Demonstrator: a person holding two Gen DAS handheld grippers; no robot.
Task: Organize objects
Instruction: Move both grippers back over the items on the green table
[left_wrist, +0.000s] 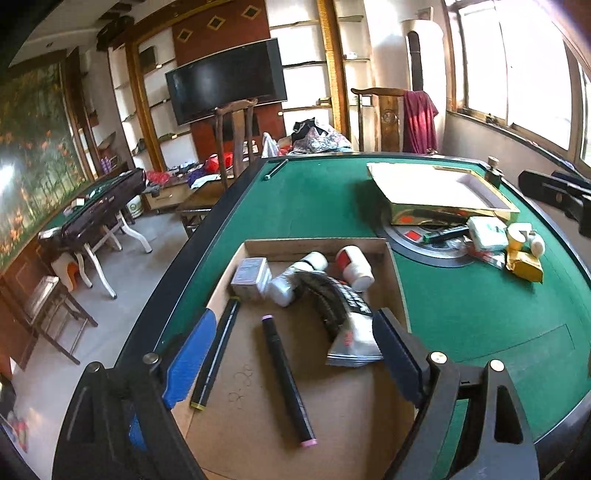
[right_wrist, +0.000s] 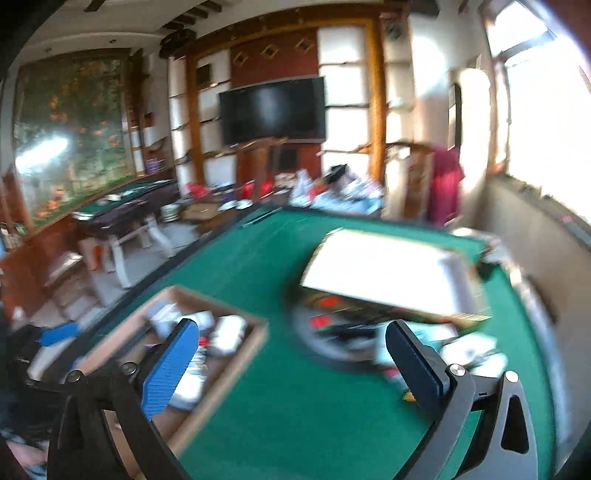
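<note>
Left wrist view
Left gripper (left_wrist: 291, 350): jaws wide apart, nothing between the pads – it hangs over the near part of the cardboard tray (left_wrist: 399, 280).
Tray contents: a black marker with pink end caps (left_wrist: 286, 376) in the middle, long axis running from the gripper toward the far wall; a second black marker (left_wrist: 216, 360) along the left wall; a small grey box (left_wrist: 251, 277), two white bottles (left_wrist: 295, 277), a red-and-white jar (left_wrist: 354, 267) and a black-and-white pouch (left_wrist: 347, 321) toward the far end.
Loose items (left_wrist: 491, 236): packets, a small bottle and a dark pen lie on the green table (left_wrist: 480, 314), beyond the tray and to the right, just beside the gold box lid (left_wrist: 443, 192).

Right wrist view (blurred)
Right gripper (right_wrist: 291, 363): jaws fully spread, empty, above bare green felt.
Bearing to the work: the loose pile (right_wrist: 469, 350) lies ahead and to the right, near the right finger; the tray (right_wrist: 258, 332) lies ahead-left.
Nearer hand: judged the right – the pile is on its side.
Remaining work: the pile is not yet in the tray.
</note>
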